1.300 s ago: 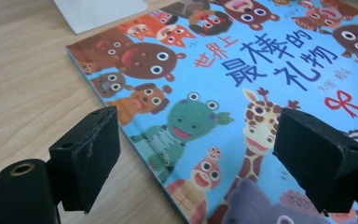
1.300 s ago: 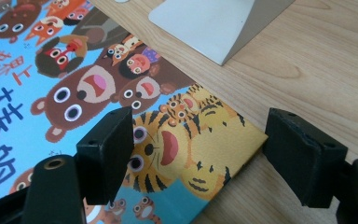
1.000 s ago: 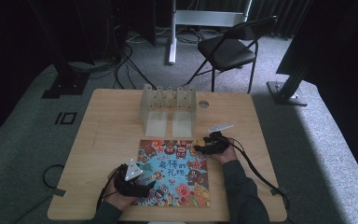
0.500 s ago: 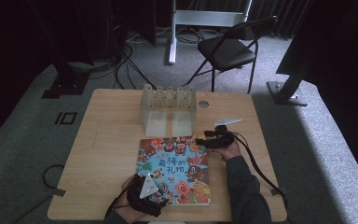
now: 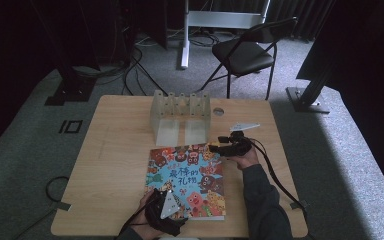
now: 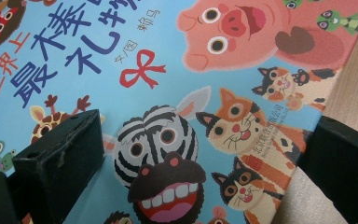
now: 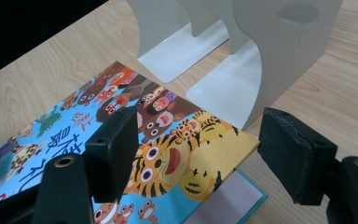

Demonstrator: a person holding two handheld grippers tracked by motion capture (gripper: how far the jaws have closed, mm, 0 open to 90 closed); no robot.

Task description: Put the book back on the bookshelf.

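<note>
A picture book (image 5: 187, 175) with a blue cover of cartoon animals lies flat near the table's front edge. My left gripper (image 5: 167, 207) stands open over its near left corner, and the cover (image 6: 168, 70) runs between and beneath the two jaws. My right gripper (image 5: 216, 147) is open at the book's far right corner. That corner of the cover (image 7: 191, 154) sits between the jaws, raised a little, with a pale inner page (image 7: 223, 200) showing under it. Neither gripper holds anything.
A grey metal bookend rack (image 5: 180, 115) stands just behind the book, and its plates (image 7: 242, 56) are close ahead of my right gripper. Bare wooden table (image 5: 115, 150) lies left of the book. A black folding chair (image 5: 245, 50) stands beyond the table.
My left gripper has moved from the book's left edge toward its near left corner, closer to the table's front. My right gripper has shifted slightly toward the book's far right corner.
</note>
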